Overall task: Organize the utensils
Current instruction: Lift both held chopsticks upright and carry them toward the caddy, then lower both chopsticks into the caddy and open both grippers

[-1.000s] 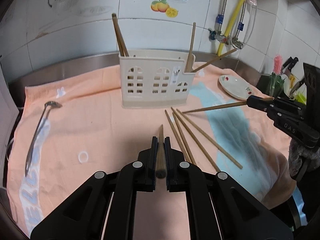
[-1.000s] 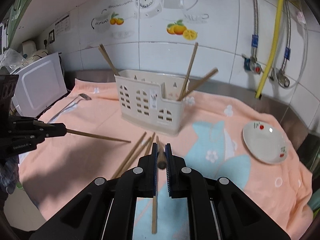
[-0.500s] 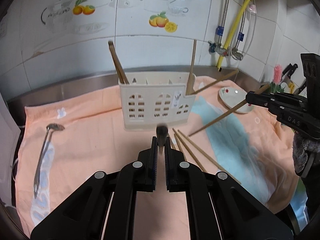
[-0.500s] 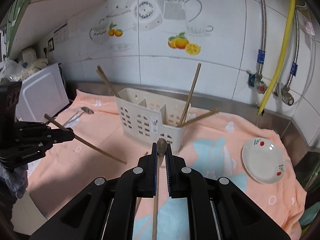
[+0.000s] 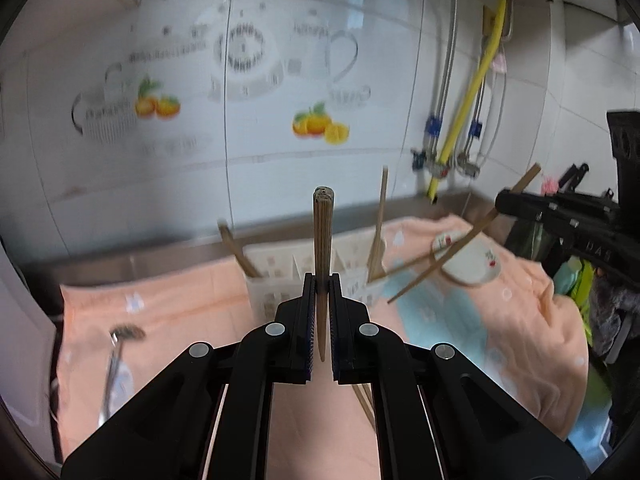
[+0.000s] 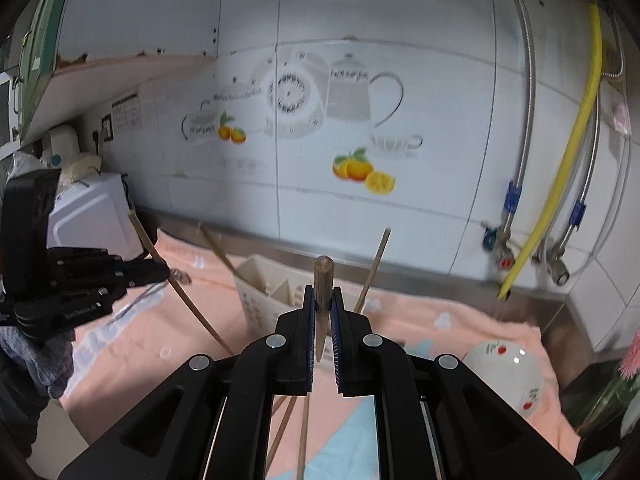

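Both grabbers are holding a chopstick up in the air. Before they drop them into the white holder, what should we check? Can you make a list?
1. Left gripper shut on its chopstick: ok.
2. Right gripper shut on its chopstick: ok.
3. Thin ends pointing down: ok.
4. Holder standing upright on the cloth: ok.
5. Chopsticks right above the holder: not ok.
6. Free room inside the compartments: cannot tell, blurred.

Black tool (image 5: 321,284); silver screws; blue pads

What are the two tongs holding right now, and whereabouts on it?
Each holds one chopstick. The left tongs grip theirs toward the thin, pointed end, thick end up. The right tongs grip theirs just below the thick end, the shaft hanging down.
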